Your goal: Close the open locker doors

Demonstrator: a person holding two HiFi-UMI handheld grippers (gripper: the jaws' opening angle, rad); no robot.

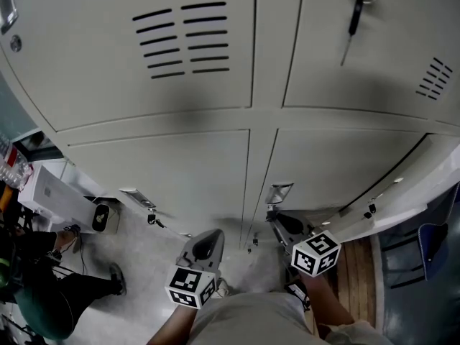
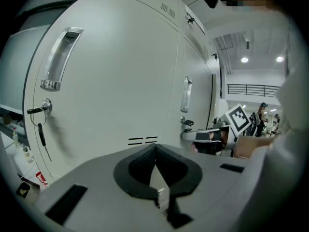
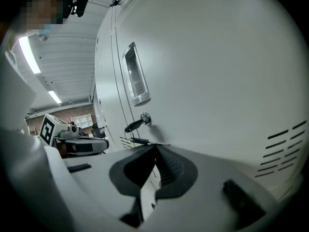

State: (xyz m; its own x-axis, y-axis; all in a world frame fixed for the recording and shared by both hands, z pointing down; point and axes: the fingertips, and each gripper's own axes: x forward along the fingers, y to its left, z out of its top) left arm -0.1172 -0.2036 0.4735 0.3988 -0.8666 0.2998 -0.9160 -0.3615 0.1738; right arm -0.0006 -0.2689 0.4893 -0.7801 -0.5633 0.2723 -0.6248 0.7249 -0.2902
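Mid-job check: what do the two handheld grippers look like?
The light grey plastic left gripper and matching right gripper have black ribbed jaw pads; each carries a white cube with black square markers. The person's top is pale beige.

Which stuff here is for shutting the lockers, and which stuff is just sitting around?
For the job:
- open locker door, low on the right
- left gripper, fingers together, holding nothing
- right gripper, fingers together, holding nothing

Just lying about:
- white box on the floor at the left
- key hanging from a shut upper door
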